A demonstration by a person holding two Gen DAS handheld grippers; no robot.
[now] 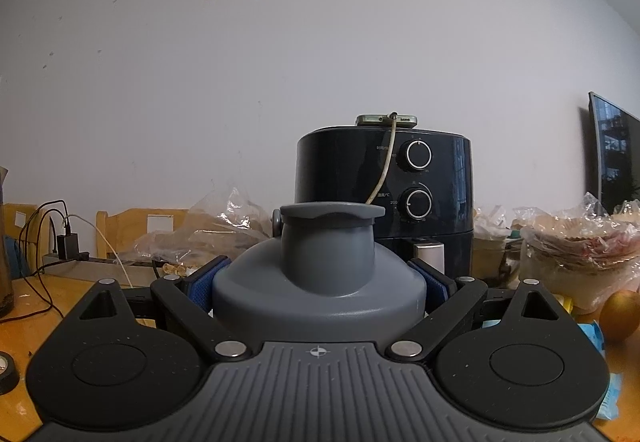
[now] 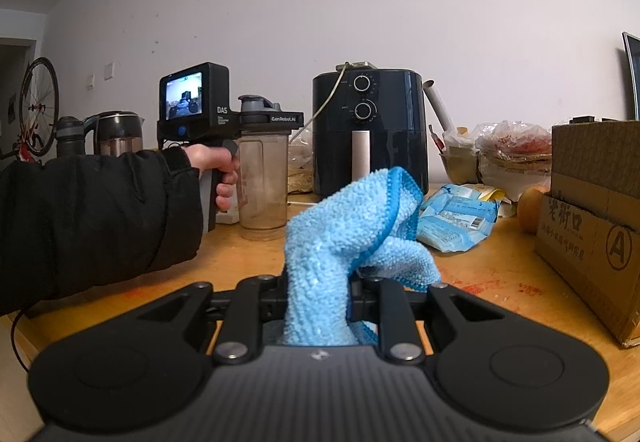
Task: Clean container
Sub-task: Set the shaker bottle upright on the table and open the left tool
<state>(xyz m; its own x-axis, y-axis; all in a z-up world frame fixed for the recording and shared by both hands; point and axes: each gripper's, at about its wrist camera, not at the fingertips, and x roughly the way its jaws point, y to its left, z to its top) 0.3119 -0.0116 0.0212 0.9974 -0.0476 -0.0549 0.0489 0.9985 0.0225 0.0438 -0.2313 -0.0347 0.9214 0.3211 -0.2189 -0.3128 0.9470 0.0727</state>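
left hand-held gripper: my blue pads press on either side of the grey lid of the shaker bottle; I am gripping it at the lid collar, not at the clear body; the flip cap stands straight ahead of my fingers.
right hand-held gripper: nearly shut, pinching the blue microfibre cloth; the cloth bunches up ahead of my jaws and one fold flops over to the right.
where the bottle is: ahead and to the left of my right hand-held gripper, its base looks to rest on the desk; whether it truly touches I cannot tell; the cloth is well apart from it.
risk, lid grip: I hold only the lid; if I push the cloth hard against the body, the bottle could twist or swing under my pads; a loosely screwed lid might turn instead of holding.
risk, cloth: the pinch is on a thick bundle; rubbing could drag the cloth out of my jaws; the loose fold could catch the snack packet just right of it.
risk, lid still on: the inside looks grimy, and I judge I can reach only the outside like this.
risk, clutter: the air fryer stands just behind the bottle, with a cable hanging down its front beside the lid; a wide sweep may snag it.
risk, cardboard box: far right of my right hand-held gripper; it limits a backswing.
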